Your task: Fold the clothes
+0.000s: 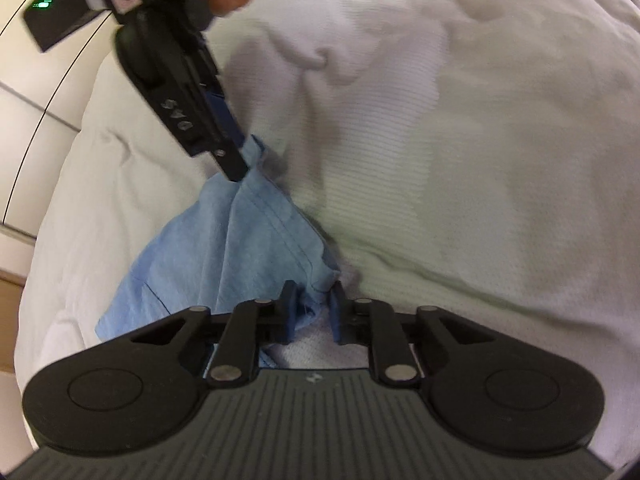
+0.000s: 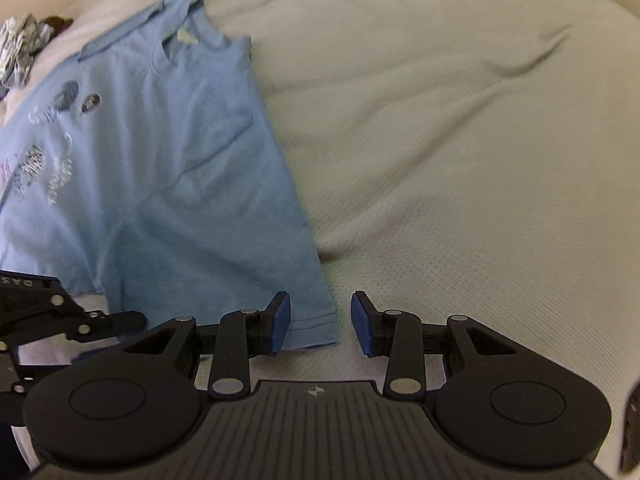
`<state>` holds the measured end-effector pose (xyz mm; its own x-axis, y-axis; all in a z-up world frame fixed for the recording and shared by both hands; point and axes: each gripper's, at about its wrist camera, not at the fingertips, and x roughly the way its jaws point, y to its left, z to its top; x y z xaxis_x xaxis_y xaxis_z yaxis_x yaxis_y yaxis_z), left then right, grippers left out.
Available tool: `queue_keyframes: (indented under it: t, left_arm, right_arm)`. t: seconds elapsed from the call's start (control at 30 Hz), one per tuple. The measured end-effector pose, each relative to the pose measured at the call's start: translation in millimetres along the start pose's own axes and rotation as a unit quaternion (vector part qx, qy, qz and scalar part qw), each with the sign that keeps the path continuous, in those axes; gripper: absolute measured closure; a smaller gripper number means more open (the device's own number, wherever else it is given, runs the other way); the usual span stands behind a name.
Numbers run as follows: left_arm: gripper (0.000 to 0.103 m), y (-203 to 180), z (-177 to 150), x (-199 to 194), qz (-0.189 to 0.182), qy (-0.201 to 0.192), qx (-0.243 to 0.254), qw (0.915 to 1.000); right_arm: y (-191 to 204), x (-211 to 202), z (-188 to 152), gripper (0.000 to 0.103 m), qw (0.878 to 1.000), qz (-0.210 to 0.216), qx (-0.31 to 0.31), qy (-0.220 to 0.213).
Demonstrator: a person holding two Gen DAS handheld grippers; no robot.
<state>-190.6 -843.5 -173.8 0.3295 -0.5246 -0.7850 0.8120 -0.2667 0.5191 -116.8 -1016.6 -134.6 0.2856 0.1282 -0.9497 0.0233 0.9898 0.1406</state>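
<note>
Blue t-shirt (image 2: 168, 184) lay flat on white bedding (image 2: 460, 160), hem toward both grippers.
Left gripper (image 1: 312, 308) pinched hem fabric between nearly closed pads. Right gripper (image 2: 320, 322) stood half open over hem corner, not yet clamped. Crumpled patterned cloth (image 2: 20, 48) sat near collar.

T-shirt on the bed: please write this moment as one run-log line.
T-shirt: lying on bed cover | left gripper: fingers shut on T-shirt | right gripper: fingers open astride hem corner
</note>
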Motion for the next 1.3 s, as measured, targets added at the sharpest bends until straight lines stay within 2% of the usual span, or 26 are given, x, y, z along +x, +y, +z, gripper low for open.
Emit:
queue_keyframes:
  t: [0.1, 0.2, 0.23, 0.33, 0.4, 0.43, 0.53, 0.6, 0.63, 0.73, 0.83, 0.87, 0.9, 0.97, 1.0, 1.1, 1.2, 1.27, 1.3]
  left_arm:
    - [0.096, 2.8, 0.4, 0.2, 0.002, -0.005, -0.021, 0.9998]
    - [0.097, 5.7, -0.7, -1.7, 0.004, -0.014, -0.037, 0.9992]
    - [0.098, 7.5, -1.5, -3.1, 0.004, -0.018, -0.045, 0.9988]
    - [0.099, 19.1, -5.3, -11.6, 0.003, -0.033, -0.092, 0.9952]
    - [0.099, 38.3, -11.0, -21.6, -0.007, -0.045, -0.171, 0.9842]
    - [0.099, 50.1, -15.9, -26.6, -0.012, -0.048, -0.223, 0.9737]
    - [0.099, 82.4, -36.2, -37.4, -0.029, -0.046, -0.376, 0.9249]
    - [0.099, 97.6, -53.4, -40.7, -0.039, -0.040, -0.463, 0.8847]
    - [0.099, 103.0, -63.1, -40.1, -0.045, -0.037, -0.505, 0.8614]
    - [0.098, 112.4, -93.8, -34.1, -0.063, -0.032, -0.621, 0.7810]
    - [0.098, 115.4, -123.3, -26.8, -0.078, -0.028, -0.714, 0.6956]
    - [0.098, 114.7, -130.2, -25.3, -0.082, -0.028, -0.733, 0.6752]
    - [0.098, 113.7, -136.1, -24.2, -0.085, -0.028, -0.748, 0.6577]
    - [0.098, 111.6, -144.8, -24.5, -0.091, -0.029, -0.769, 0.6318]
    - [0.098, 110.1, -147.6, -24.8, -0.094, -0.030, -0.777, 0.6211]
    - [0.098, 106.5, -154.2, -24.5, -0.105, -0.036, -0.794, 0.5974]
    - [0.098, 105.2, -167.6, -24.8, -0.117, -0.044, -0.816, 0.5641]
    - [0.096, 102.8, -174.8, -22.9, -0.124, -0.046, -0.830, 0.5424]
    - [0.095, 101.1, -177.7, -22.0, -0.126, -0.047, -0.834, 0.5347]
  right_arm:
    - [-6.6, 7.9, 0.3, 0.065, 1.000, 0.018, 0.022, 0.011]
    - [-14.0, 8.2, -1.7, 0.085, 0.996, 0.045, 0.068, 0.019]
    - [-16.8, 7.0, -1.8, 0.097, 0.995, 0.051, 0.083, 0.019]
    - [-23.8, -2.5, -1.9, 0.100, 0.990, 0.066, 0.125, 0.013]
    - [-26.0, -13.4, 3.5, 0.100, 0.986, 0.076, 0.149, 0.008]
    - [-27.3, -19.9, 7.5, 0.100, 0.983, 0.082, 0.162, 0.005]
    - [-30.3, -40.9, 23.6, 0.100, 0.974, 0.108, 0.197, -0.011]
    - [-26.6, -51.6, 38.1, 0.100, 0.970, 0.126, 0.204, -0.025]
    - [-22.3, -54.7, 46.5, 0.100, 0.970, 0.132, 0.201, -0.032]
    - [-4.6, -53.9, 74.3, 0.100, 0.969, 0.153, 0.187, -0.047]
    - [13.9, -40.5, 102.7, 0.100, 0.967, 0.174, 0.177, -0.056]
    - [20.1, -35.6, 111.0, 0.093, 0.967, 0.180, 0.171, -0.063]
    - [26.5, -31.1, 118.8, 0.090, 0.966, 0.186, 0.163, -0.074]
    - [35.7, -28.4, 125.4, 0.076, 0.970, 0.175, 0.142, -0.088]
    - [39.8, -28.0, 127.5, 0.075, 0.973, 0.166, 0.130, -0.093]
    - [50.7, -25.9, 131.2, 0.075, 0.980, 0.137, 0.095, -0.104]
    - [52.3, -16.3, 117.0, 0.073, 0.993, 0.091, 0.033, -0.073]
    - [53.2, -7.0, 108.4, 0.070, 0.996, 0.066, -0.021, -0.055]
    - [53.7, -2.2, 104.4, 0.069, 0.996, 0.055, -0.047, -0.045]
